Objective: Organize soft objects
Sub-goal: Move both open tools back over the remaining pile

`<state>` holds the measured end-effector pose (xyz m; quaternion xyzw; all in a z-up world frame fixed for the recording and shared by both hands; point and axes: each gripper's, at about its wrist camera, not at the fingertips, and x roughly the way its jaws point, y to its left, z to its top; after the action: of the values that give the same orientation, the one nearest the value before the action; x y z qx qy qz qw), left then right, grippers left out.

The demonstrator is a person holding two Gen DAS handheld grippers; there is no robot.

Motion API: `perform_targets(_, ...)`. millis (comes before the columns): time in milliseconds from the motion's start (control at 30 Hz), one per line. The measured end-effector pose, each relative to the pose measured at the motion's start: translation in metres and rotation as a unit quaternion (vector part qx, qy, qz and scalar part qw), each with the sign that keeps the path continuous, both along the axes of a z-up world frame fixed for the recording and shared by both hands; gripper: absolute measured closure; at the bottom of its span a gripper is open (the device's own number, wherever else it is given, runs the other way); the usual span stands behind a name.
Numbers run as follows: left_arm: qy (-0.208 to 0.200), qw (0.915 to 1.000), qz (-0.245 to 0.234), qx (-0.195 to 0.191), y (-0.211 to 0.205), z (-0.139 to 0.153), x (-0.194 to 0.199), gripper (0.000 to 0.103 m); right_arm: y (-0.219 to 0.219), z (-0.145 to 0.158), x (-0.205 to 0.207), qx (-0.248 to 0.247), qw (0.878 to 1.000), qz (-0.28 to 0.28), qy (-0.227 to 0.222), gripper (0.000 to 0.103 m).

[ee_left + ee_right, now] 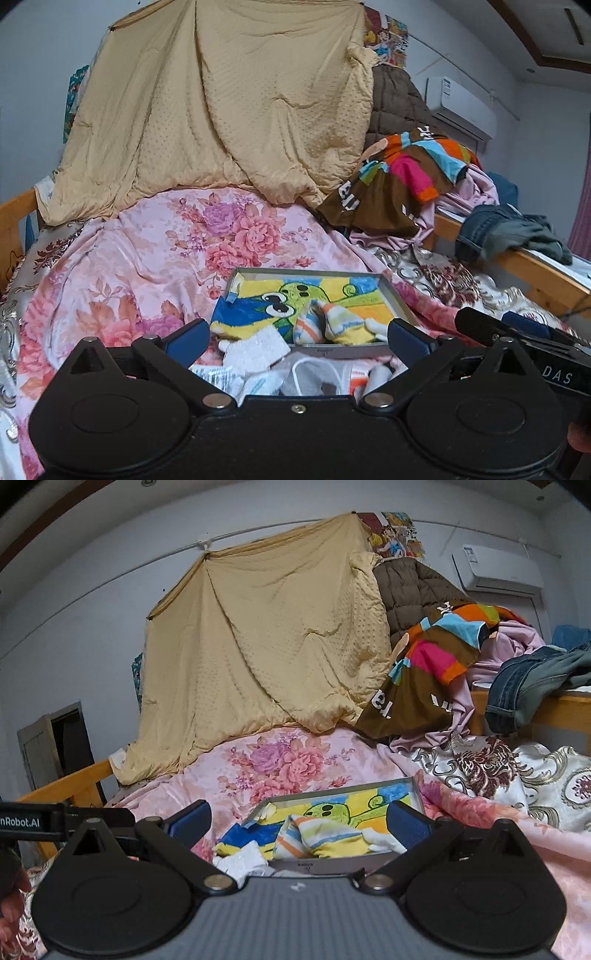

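Left gripper [297, 334] jaws wide apart, empty. Right gripper [297, 821] likewise wide, empty. Grey box [400, 295] on pink floral quilt [155, 258], bed; cartoon towel [255, 314] + striped socks [325, 325] inside; white cloth [255, 350] over near-left edge.

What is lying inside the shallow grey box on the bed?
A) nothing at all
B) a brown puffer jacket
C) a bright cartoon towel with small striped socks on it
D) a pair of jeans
C: the grey box holds a yellow and blue cartoon towel with striped socks lying on top of it.
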<state>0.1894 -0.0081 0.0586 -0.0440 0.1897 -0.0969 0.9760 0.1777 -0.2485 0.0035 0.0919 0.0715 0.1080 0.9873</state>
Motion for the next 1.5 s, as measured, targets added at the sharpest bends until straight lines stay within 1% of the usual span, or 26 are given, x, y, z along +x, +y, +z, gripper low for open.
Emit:
perform_targets(100, 0.002, 1.0000, -0.003, 0.003, 0.003, -0.006, -0.013, 0.001, 0.003, -0.007, -0.016, 0.003, 1.000, -0.003, -0.003, 0.000)
perform_targets(167, 0.010, 0.9999, -0.005, 0.003, 0.005, -0.012, -0.021, 0.001, 0.005, -0.012, -0.028, -0.001, 1.000, -0.008, -0.003, 0.000)
perform_targets(333, 0.013, 0.9996, -0.020, 0.012, 0.006, -0.023, -0.037, 0.001, 0.009, -0.021, -0.053, -0.014, 1.000, -0.024, 0.004, 0.000)
perform_targets(433, 0.016, 0.9991, -0.033, 0.022, 0.006, -0.028, -0.045, 0.001, 0.010, -0.027, -0.060, -0.015, 0.999, -0.035, 0.026, 0.000)
perform_targets(533, 0.006, 0.9985, -0.040, 0.037, 0.007, -0.033, -0.055, 0.001, 0.009, -0.032, -0.067, -0.019, 0.998, -0.043, 0.049, 0.000)
perform_targets(667, 0.002, 0.9970, -0.054, 0.055, 0.007, -0.041, -0.065, 0.001, 0.009, -0.037, -0.075, -0.020, 0.995, -0.061, 0.072, 0.000)
perform_targets(767, 0.001, 0.9956, -0.063, 0.069, 0.004, -0.046, -0.069, 0.001, 0.009, -0.042, -0.080, -0.023, 0.992, -0.072, 0.099, 0.000)
perform_targets(900, 0.001, 0.9935, -0.075, 0.087, 0.001, -0.052, -0.072, 0.001, 0.010, -0.049, -0.083, -0.024, 0.989, -0.074, 0.123, 0.000)
perform_targets(1100, 0.010, 0.9881, -0.082, 0.130, -0.004, -0.065, -0.075, 0.001, 0.013, -0.056, -0.078, -0.038, 0.985, -0.081, 0.150, 0.000)
perform_targets(1333, 0.041, 0.9836, -0.071, 0.161, 0.005, -0.086, -0.066, 0.001, 0.016, -0.065, -0.066, -0.052, 0.977, -0.080, 0.191, 0.000)
perform_targets(1433, 0.059, 0.9816, -0.070, 0.168, 0.009, -0.095, -0.060, 0.001, 0.021, -0.070, -0.059, -0.064, 0.973, -0.065, 0.210, 0.000)
perform_targets(1500, 0.065, 0.9785, -0.077, 0.180, 0.009, -0.099, -0.056, 0.001, 0.025, -0.072, -0.056, -0.070, 0.972, -0.055, 0.218, 0.000)
